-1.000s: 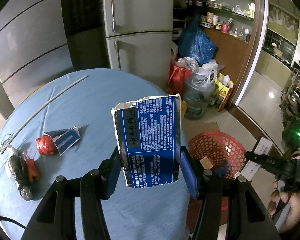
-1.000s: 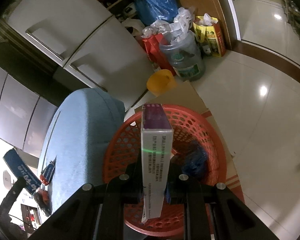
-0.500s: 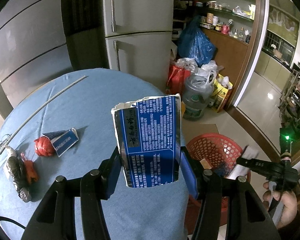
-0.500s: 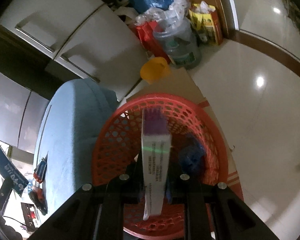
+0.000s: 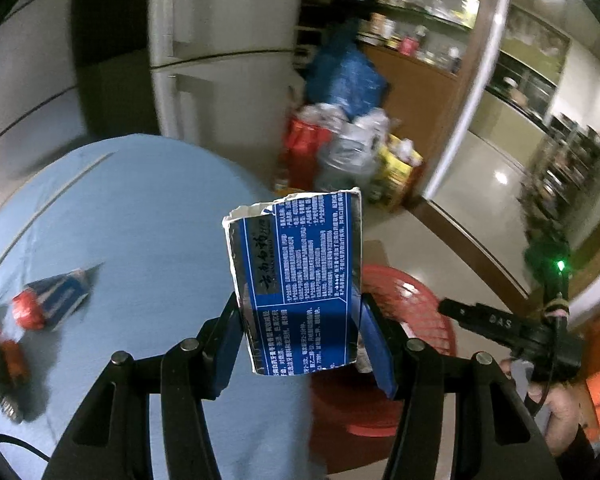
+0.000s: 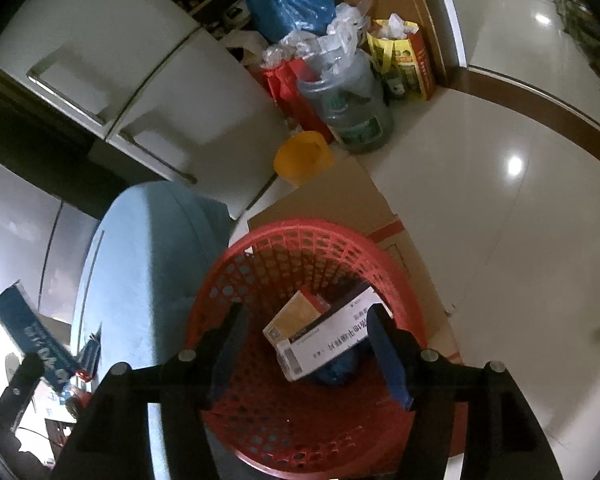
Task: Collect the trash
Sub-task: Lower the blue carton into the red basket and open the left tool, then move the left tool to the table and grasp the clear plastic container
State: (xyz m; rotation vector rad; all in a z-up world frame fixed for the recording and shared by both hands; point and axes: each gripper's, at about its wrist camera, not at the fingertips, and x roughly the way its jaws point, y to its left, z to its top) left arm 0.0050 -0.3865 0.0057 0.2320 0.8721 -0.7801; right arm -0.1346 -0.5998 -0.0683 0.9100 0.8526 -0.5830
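My left gripper (image 5: 299,314) is shut on a torn blue carton (image 5: 300,264) and holds it upright over the edge of the blue-clothed round table (image 5: 140,220). The red mesh basket (image 5: 412,304) stands on the floor just right of the table. My right gripper (image 6: 306,322) hangs over the basket (image 6: 300,236) with its jaws opening and nothing between them. A white box (image 6: 332,340) lies inside the basket below, on a yellow box (image 6: 296,312). A small blue carton (image 5: 60,294) and a red lump (image 5: 28,312) lie on the table at the left.
A dark scrap (image 5: 0,364) lies at the table's left edge, and a thin rod (image 5: 60,192) crosses the cloth. Behind stand a white fridge (image 6: 148,92), bags, a water jug (image 6: 348,100) and a yellow tub (image 6: 302,154). Flat cardboard (image 6: 340,204) lies under the basket.
My right gripper's jaws opened and the white box dropped from them into the red basket. My left gripper carried the blue carton to the right, toward the basket.
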